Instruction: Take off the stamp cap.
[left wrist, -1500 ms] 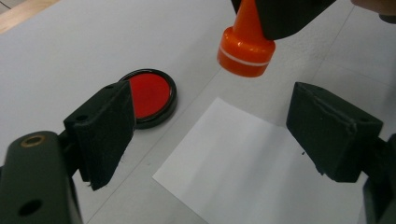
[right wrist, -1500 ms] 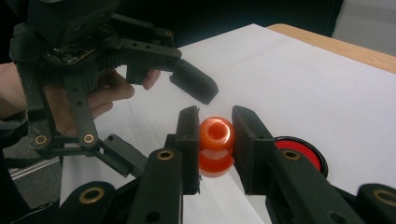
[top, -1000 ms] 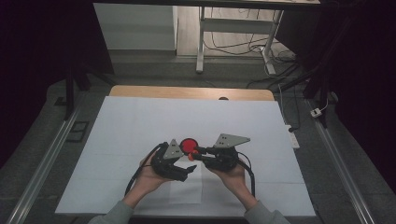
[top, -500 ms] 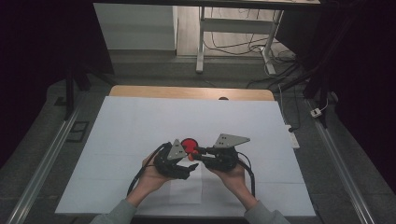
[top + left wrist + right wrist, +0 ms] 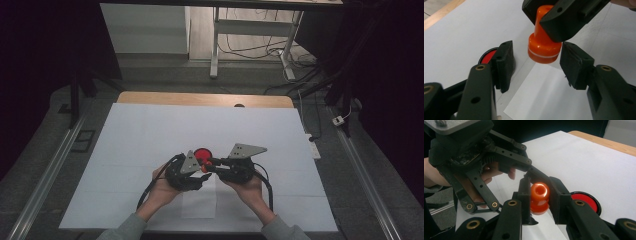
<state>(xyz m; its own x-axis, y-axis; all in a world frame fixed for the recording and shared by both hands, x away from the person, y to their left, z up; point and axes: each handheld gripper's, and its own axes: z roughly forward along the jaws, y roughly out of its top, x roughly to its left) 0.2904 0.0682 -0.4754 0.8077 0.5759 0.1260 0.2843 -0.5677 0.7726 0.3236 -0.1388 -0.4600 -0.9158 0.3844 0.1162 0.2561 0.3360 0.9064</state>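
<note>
Stamps number one on this tabletop (image 5: 150, 125): a single orange stamp (image 5: 544, 42) with a knob handle and a wide round base, and beside it one round red ink pad (image 5: 585, 200) in a black rim, plus one small sheet of paper (image 5: 549, 100) lying on the large white covering. You hold two grippers, one in each hand, and they meet near the front middle of the tabletop. Your right gripper (image 5: 539, 195) is pinching the stamp by its handle, its black jaws pressed against both sides of the knob, so the stamp hangs base down just above the corner of the small sheet. Your left gripper (image 5: 536, 63) is partly spread and its jaws have just been closing in; the stamp's base sits between them, but you can see a gap on each side, so its pads are not yet pressing on it. The ink pad lies on the white covering just behind your left gripper's left-hand jaw, which hides part of it, near the stamp but apart from it. In the high view your two hands and both grippers crowd over the stamp, with the ink pad (image 5: 202, 153) just beyond them and cables trailing back toward you.
</note>
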